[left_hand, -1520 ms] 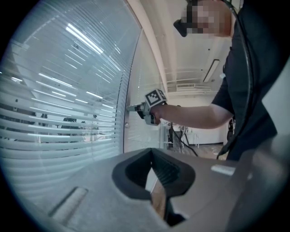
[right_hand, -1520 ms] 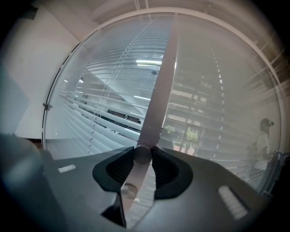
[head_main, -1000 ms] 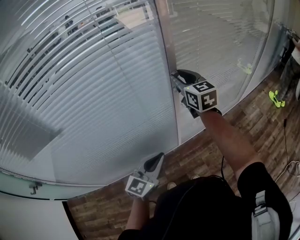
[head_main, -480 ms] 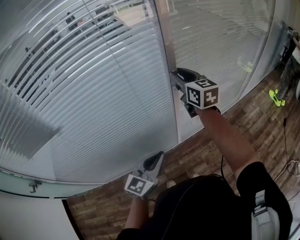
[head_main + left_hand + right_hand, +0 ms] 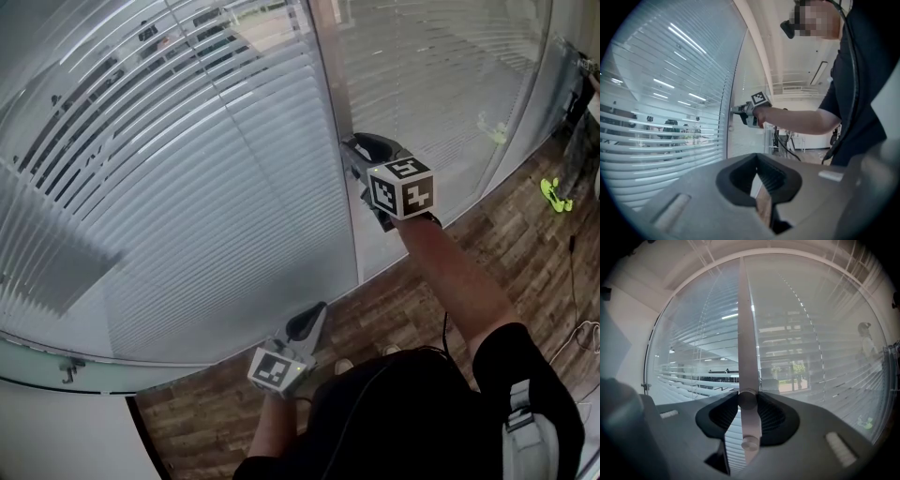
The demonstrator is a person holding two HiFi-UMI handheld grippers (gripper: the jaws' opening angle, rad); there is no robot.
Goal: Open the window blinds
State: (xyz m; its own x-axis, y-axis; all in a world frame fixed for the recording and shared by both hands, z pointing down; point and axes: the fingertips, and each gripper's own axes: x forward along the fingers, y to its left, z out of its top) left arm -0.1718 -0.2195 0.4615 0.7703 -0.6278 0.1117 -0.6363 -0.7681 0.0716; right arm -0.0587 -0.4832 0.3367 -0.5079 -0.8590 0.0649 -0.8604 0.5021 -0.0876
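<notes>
Horizontal blinds (image 5: 216, 159) hang behind glass on both sides of a vertical frame post (image 5: 333, 103); several upper-left slats stand tilted, with dark gaps between them. My right gripper (image 5: 351, 150) is held level against the post. In the right gripper view it (image 5: 748, 403) is shut on a small round control knob (image 5: 747, 398) on the post (image 5: 744, 324), above a second smaller stud (image 5: 750, 442). The left gripper (image 5: 313, 317) hangs low near the floor, shut and holding nothing, apart from the glass. The left gripper view shows its closed jaws (image 5: 761, 187) and the right gripper (image 5: 737, 110) at the post.
Wood-pattern floor (image 5: 525, 253) runs along the glass wall. At the right edge stands another person (image 5: 586, 122) with a neon-yellow shoe (image 5: 555, 197). A cable (image 5: 581, 337) lies on the floor at the right. A white wall with a glass bracket (image 5: 66, 375) is at the lower left.
The slats at the far left of the left pane have tilted a little more. Both grippers have stayed where they were.
</notes>
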